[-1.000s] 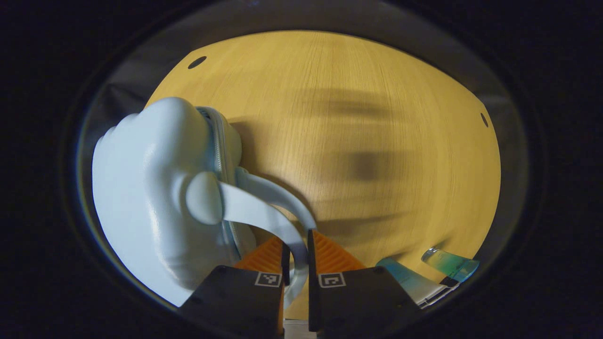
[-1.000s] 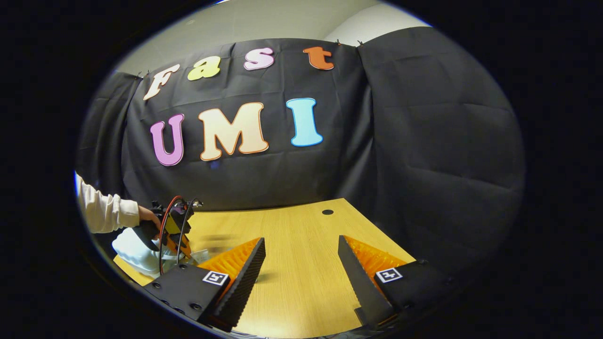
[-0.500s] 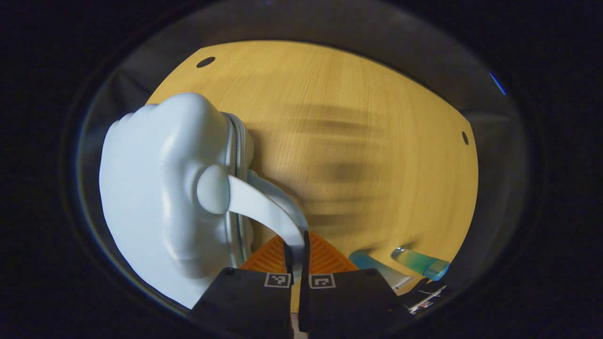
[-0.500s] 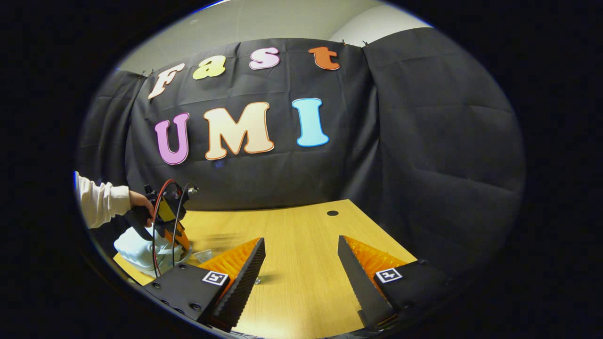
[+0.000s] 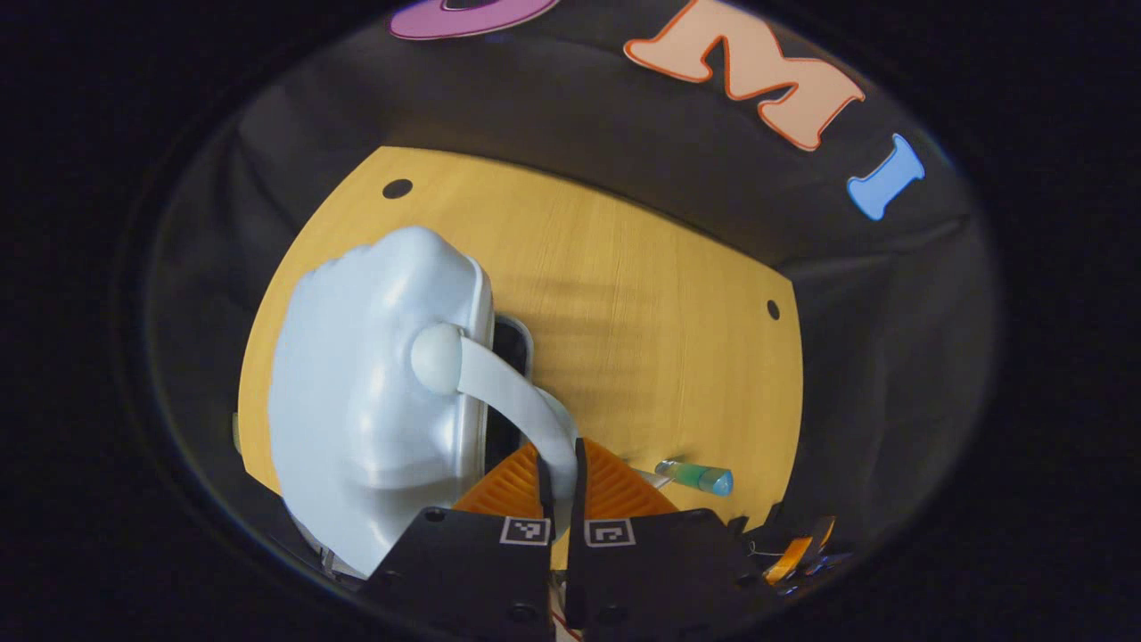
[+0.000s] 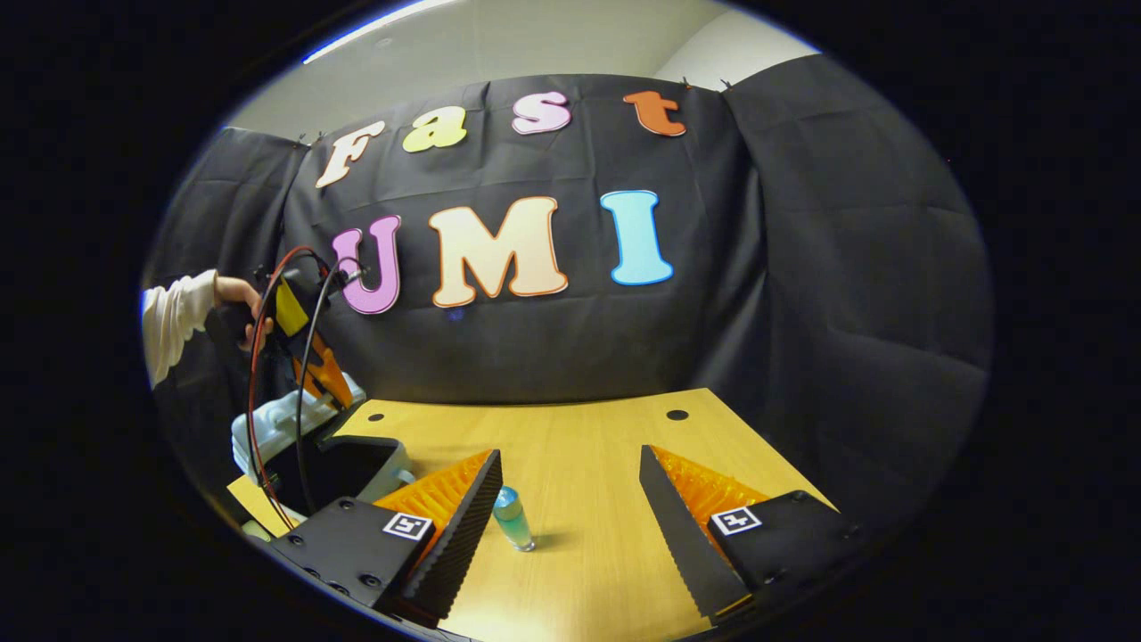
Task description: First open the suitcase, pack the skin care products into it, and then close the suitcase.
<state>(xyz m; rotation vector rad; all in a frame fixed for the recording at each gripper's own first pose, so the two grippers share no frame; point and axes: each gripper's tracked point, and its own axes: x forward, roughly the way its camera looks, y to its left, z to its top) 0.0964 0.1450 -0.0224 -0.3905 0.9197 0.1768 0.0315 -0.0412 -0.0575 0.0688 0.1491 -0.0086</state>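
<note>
The left gripper [image 5: 559, 468] is pinched on the pale handle [image 5: 513, 397] of the suitcase [image 5: 374, 401], lid raised off the table [image 5: 642, 312]. The right gripper view shows the dark suitcase interior at left. The right gripper [image 6: 570, 504] is spread wide, apart from a small blue-green bottle [image 6: 513, 519] standing beside its left finger.

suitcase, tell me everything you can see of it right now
The suitcase is a small pale blue hard-shell case with a glossy, moulded plastic look and rounded corners. Its lid is raised, so a dark gap shows along the edge, and the right gripper view shows a dark interior. A pale strap handle runs from a round knob on the shell down to the left gripper, whose jaws are closed on it. The case sits at the left end of the wooden table.
</note>
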